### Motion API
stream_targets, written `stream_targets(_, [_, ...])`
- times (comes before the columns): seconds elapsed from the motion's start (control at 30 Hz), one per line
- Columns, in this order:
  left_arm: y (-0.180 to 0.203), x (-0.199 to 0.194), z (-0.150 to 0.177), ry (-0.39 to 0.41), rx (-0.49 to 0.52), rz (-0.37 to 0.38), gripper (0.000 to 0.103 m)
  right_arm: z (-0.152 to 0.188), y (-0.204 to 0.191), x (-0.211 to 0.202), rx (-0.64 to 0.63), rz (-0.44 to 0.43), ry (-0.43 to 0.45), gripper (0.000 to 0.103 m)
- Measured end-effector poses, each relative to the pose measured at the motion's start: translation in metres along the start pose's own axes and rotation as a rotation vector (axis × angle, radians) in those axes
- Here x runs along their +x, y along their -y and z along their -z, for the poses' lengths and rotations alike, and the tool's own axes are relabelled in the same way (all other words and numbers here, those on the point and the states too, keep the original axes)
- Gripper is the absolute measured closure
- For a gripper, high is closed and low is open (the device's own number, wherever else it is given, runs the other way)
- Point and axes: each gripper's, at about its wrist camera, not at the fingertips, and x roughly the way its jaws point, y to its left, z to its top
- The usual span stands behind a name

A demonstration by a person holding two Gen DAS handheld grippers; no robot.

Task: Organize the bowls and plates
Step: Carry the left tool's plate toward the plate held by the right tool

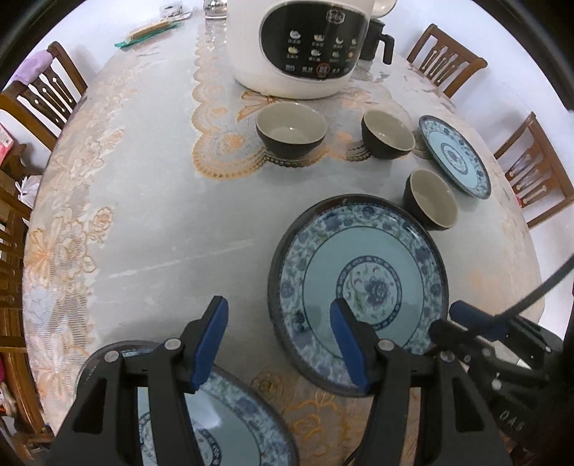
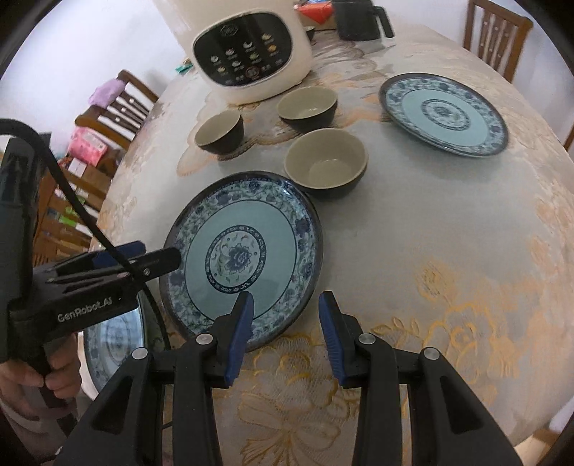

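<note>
Three blue floral plates lie on the table: a middle plate (image 1: 358,283) (image 2: 244,258), a near-left plate (image 1: 229,423) (image 2: 114,340) and a far-right plate (image 1: 455,154) (image 2: 445,114). Three dark bowls with beige insides stand beyond the middle plate: one (image 1: 292,134) (image 2: 220,131), another (image 1: 387,134) (image 2: 307,107) and the nearest (image 1: 430,199) (image 2: 326,161). My left gripper (image 1: 280,340) is open and empty, above the table between the near-left and middle plates. My right gripper (image 2: 287,322) is open and empty, at the middle plate's near edge; it also shows in the left wrist view (image 1: 462,319).
A white rice cooker (image 1: 297,46) (image 2: 247,50) stands at the back of the lace-covered table (image 1: 143,222). A black kettle (image 2: 358,18) is behind it. Wooden chairs (image 1: 448,61) surround the table. A cable (image 2: 71,193) hangs from the left gripper.
</note>
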Motion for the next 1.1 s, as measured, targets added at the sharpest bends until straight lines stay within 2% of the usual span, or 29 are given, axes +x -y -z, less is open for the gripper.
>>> stream_targets(0.27, [-0.002, 0.018, 0.0, -0.045, -0.054, -0.01, 0.042, -0.008, 0.007, 0.014, -0.032, -0.018, -0.036, 0.064])
stream_targets(0.67, [0.01, 0.024, -0.004, -0.036, -0.067, -0.041, 0.042, -0.012, 0.014, 0.016, -0.039, -0.071, -0.011, 0.064])
stream_targets(0.97, [0.009, 0.021, 0.001, -0.024, -0.076, -0.046, 0.042, -0.01, 0.011, 0.014, -0.097, -0.072, -0.005, 0.064])
stream_targets(1.03, [0.011, 0.021, 0.001, -0.02, -0.077, -0.048, 0.042, -0.01, 0.01, 0.015, -0.108, -0.066, 0.0, 0.069])
stream_targets(1.1, [0.014, 0.02, 0.002, -0.014, -0.07, -0.033, 0.056, -0.01, 0.008, 0.016, -0.125, -0.047, 0.005, 0.074])
